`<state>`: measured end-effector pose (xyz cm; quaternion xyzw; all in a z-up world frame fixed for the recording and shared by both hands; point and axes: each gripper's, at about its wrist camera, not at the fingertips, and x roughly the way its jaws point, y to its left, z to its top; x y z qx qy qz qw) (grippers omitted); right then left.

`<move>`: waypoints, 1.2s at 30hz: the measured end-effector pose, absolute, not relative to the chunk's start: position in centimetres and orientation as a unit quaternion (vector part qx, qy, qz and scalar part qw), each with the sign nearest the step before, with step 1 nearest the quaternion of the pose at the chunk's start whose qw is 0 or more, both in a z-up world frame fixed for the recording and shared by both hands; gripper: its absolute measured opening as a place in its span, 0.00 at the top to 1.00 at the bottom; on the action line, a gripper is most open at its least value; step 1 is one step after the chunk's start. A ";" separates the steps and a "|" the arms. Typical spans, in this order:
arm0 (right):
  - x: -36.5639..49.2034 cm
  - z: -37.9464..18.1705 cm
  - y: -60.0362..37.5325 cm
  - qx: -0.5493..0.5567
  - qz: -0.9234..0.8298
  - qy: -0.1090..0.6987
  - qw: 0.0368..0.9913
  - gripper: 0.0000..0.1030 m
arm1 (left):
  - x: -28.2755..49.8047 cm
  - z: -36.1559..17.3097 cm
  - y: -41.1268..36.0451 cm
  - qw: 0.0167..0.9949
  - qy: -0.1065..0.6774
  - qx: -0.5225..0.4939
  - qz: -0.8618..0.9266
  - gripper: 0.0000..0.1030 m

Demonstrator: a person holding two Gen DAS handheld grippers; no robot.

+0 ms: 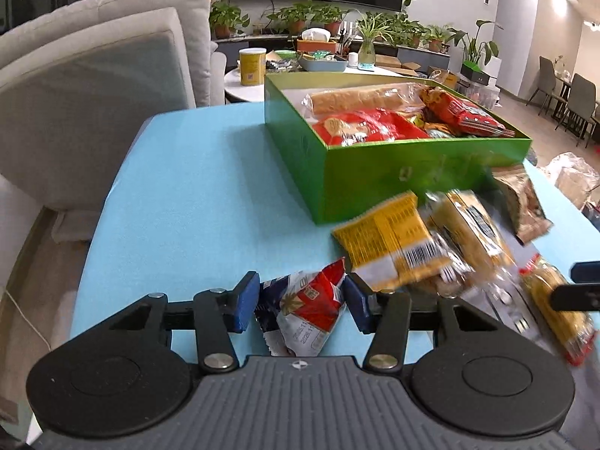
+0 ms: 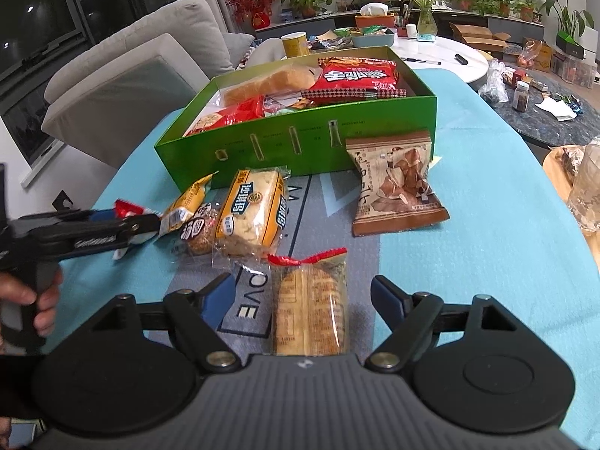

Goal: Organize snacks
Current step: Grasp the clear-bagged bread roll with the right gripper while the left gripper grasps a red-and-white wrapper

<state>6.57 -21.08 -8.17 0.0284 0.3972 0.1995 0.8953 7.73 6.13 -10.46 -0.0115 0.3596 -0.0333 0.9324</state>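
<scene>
I see the blue table mat (image 1: 180,195) with the green box (image 2: 300,150) on it, already full of snack bags. In front of the box lie yellow cake packets (image 2: 251,210) and a brown packet (image 2: 397,187). My left gripper (image 1: 302,305) presses its pads on a small red and white packet (image 1: 307,307). My right gripper (image 2: 300,300) stands wide around a long biscuit pack (image 2: 311,303), not touching it.

yellow packets (image 1: 431,240) motion-blurred, long bread packet (image 2: 310,311) partly hidden
</scene>
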 end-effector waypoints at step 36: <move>5.5 -9.0 -20.7 -0.007 0.201 0.401 0.894 0.27 | 4.2 -10.3 4.7 0.935 0.347 0.032 -0.061 0.58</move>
